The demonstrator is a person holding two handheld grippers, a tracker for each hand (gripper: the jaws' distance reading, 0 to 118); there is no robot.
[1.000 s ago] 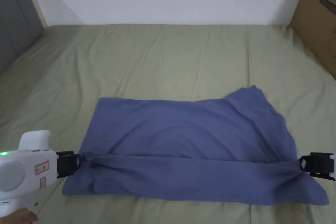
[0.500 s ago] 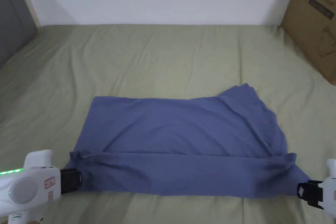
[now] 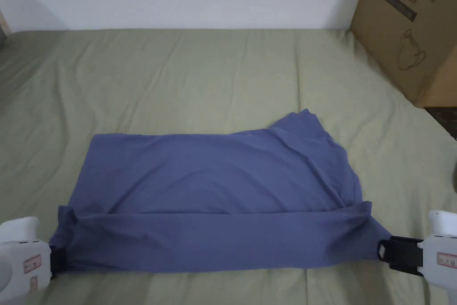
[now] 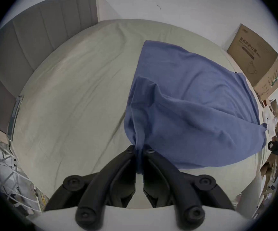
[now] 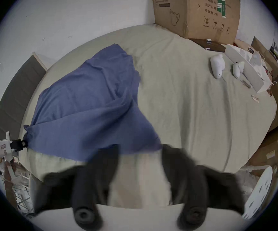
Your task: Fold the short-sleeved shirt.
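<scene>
Shirt [image 3: 214, 194]: one | left gripper [image 4: 139, 148] clamps it | right gripper [image 5: 140, 149] jaws apart

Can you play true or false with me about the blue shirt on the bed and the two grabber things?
1. The blue short-sleeved shirt lies on a green bed sheet. True.
2. The left gripper is open and holds nothing. False: its fingers are pinched on a bunched corner of the shirt.
3. The right gripper has its fingers spread apart. True; the shirt's edge lies just ahead of them.
4. The brown cardboard box sits on top of the shirt. False: it stands apart, at the bed's far right corner by the wall.
5. The shirt's near edge is folded up into a long band. True.
</scene>
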